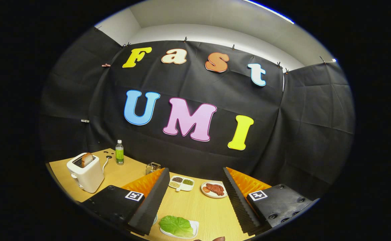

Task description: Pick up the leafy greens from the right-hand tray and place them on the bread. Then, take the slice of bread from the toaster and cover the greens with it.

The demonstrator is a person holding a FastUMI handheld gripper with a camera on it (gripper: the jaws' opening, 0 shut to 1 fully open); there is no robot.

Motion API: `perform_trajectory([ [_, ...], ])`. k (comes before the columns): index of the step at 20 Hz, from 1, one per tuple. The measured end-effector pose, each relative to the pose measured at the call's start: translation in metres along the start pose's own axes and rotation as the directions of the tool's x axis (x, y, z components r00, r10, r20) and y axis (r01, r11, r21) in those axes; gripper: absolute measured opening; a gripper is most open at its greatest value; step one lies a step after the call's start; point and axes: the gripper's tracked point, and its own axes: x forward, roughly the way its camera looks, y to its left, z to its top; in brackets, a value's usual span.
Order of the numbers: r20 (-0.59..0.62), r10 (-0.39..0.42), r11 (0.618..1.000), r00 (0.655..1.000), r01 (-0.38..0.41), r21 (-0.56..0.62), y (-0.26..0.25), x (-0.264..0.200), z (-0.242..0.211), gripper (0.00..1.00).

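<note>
A green leaf [176, 225] lies on a white rectangular tray [193, 228] on the wooden table, low between my two fingers. My gripper [193, 177] is open and held above the table, with nothing between its fingers. Off to the left, beyond the left finger, stands a white toaster [86, 174] with a slice of bread [87, 159] sticking up from its slot. The rim of another plate [155, 219] peeks out beside the left finger; what lies on it is hidden.
Ahead between the fingers sit a white divided dish of beans [181, 183] and a round plate with reddish meat [214, 189]. A green-labelled bottle [119, 152] and a small glass container [152, 167] stand by the back wall. A fingertip [218, 238] shows near the tray.
</note>
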Motion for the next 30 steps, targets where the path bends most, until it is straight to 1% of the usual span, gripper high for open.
perform_trajectory([
  [23, -0.013, 0.004, 1.000, 1.000, -0.004, 0.004, -0.004, 0.007, -0.007, 0.97],
  [27, -0.012, 0.018, 1.000, 1.000, -0.018, -0.005, -0.001, 0.007, -0.011, 0.97],
  [30, -0.027, 0.039, 0.999, 0.999, -0.040, -0.027, 0.004, 0.009, -0.023, 0.97],
])
